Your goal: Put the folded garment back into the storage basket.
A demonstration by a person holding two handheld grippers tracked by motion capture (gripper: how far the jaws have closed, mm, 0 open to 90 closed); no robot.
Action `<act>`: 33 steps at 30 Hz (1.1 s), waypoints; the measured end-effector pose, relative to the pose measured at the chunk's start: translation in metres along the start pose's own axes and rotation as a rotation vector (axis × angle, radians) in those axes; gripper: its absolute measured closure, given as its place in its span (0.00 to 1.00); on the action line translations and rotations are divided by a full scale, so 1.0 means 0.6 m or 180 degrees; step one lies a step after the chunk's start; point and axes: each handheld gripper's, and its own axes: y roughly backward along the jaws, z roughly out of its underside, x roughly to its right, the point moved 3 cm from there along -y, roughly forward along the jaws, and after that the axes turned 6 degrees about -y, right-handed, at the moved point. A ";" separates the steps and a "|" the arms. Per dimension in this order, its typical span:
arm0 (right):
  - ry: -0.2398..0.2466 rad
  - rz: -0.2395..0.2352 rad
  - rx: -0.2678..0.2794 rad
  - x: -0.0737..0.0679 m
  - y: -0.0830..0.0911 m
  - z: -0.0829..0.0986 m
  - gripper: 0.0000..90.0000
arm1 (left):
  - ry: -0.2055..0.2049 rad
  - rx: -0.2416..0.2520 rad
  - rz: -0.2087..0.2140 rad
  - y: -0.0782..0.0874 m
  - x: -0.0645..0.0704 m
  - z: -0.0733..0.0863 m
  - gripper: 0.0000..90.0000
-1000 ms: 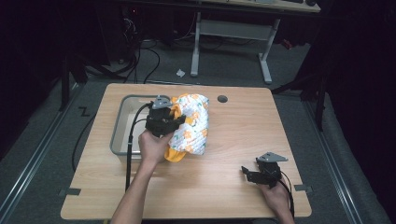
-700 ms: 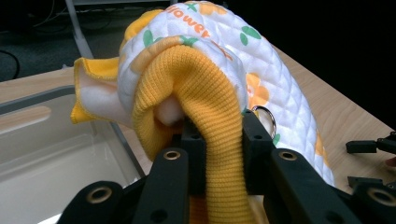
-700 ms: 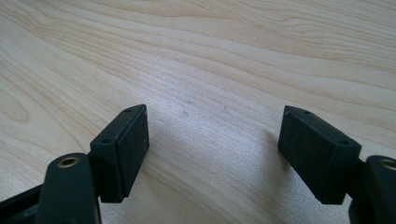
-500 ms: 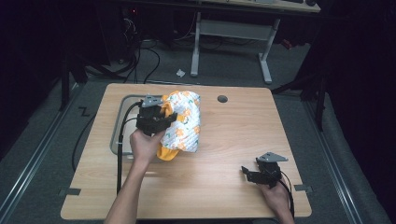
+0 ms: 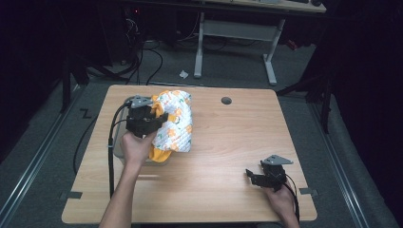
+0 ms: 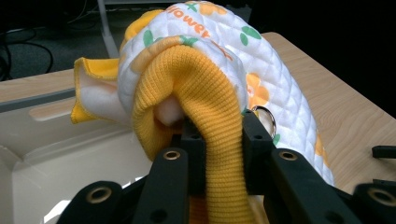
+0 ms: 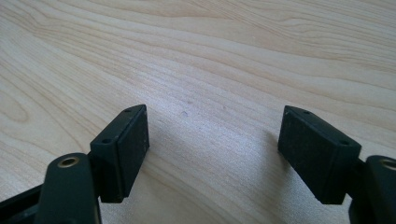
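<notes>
On quilted mitt point(image 6: 261, 70), apparently "flower".

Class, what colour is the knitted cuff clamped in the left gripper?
Orange-yellow; the ribbed cuff of the quilted mitt shows best in the left gripper view.

My left gripper point(image 6: 217, 140) is black, and so is my right gripper point(image 7: 212, 149). The mitt point(image 6: 261, 70) is white quilted cloth with orange flowers, green leaves and orange lettering; its cuff point(image 6: 210, 107) is a yellow-orange rib knit, and the lining is white. The tray point(image 6: 60, 158) is off-white. The table point(image 7: 210, 56) is pale wood with a wavy grain.
</notes>
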 end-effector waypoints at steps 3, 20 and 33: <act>-0.0001 -0.0001 -0.0001 0.000 0.000 0.000 0.28 | 0.0020 0.0005 -0.0024 0.005 -0.006 0.002 0.84; -0.0005 0.0004 0.0000 0.000 0.000 0.000 0.28 | 0.0194 -0.0073 -0.0111 0.013 -0.052 0.025 0.84; -0.0010 0.0008 0.0000 0.000 0.000 0.000 0.28 | 0.0272 -0.0128 -0.0179 0.008 -0.078 0.034 0.84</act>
